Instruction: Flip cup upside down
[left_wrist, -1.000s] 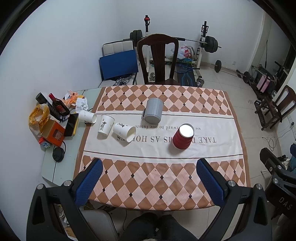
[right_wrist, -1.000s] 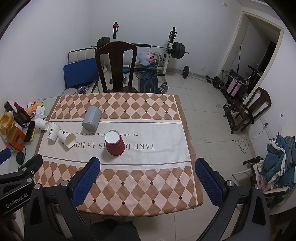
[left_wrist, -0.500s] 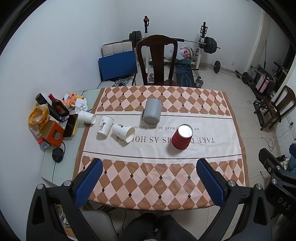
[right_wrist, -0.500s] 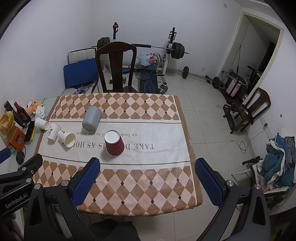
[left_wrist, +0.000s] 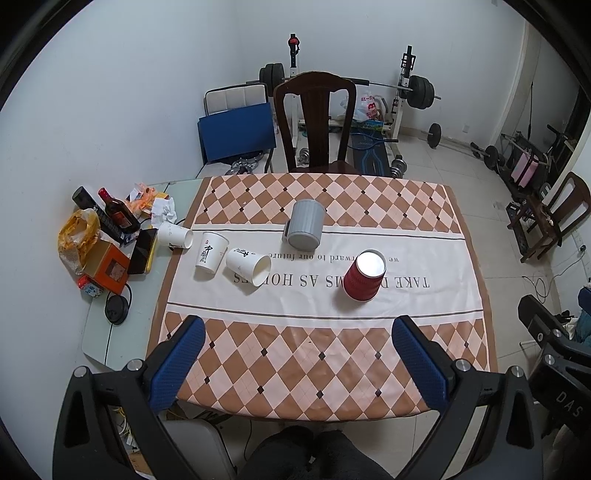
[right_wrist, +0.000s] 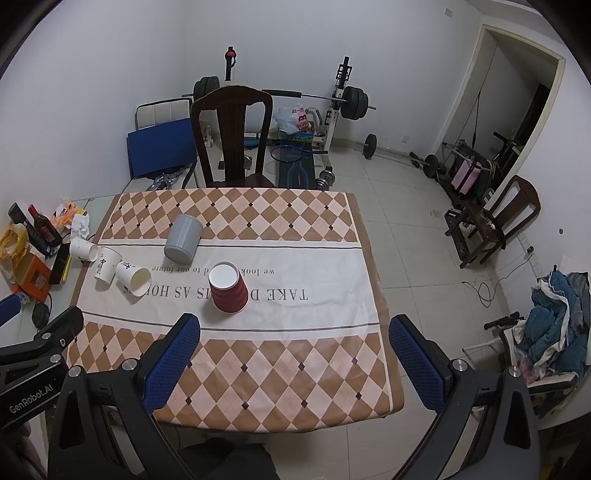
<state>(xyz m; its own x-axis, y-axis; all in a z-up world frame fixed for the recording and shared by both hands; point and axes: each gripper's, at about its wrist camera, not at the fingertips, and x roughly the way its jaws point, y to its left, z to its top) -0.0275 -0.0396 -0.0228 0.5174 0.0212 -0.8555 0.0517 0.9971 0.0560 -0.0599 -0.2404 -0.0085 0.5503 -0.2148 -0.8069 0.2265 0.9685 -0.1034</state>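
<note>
A red paper cup (left_wrist: 364, 276) stands upside down on the tablecloth's white band; it also shows in the right wrist view (right_wrist: 228, 287). A grey mug (left_wrist: 306, 229) stands upside down behind it, also in the right wrist view (right_wrist: 182, 237). A white paper cup (left_wrist: 211, 257) stands upside down at the left. Two more white cups (left_wrist: 248, 266) (left_wrist: 175, 235) lie on their sides. My left gripper (left_wrist: 295, 356) and right gripper (right_wrist: 293, 352) are both open and empty, held high above the table's near edge.
A checkered cloth covers the table (left_wrist: 314, 369). Clutter with a bottle (left_wrist: 117, 214), an orange box (left_wrist: 107, 266) and a phone sits on the table's left end. A wooden chair (left_wrist: 316, 122) stands at the far side, gym equipment behind it.
Both views have shifted very slightly, the table sits a touch higher in frame. No cup has moved and both grippers stay open.
</note>
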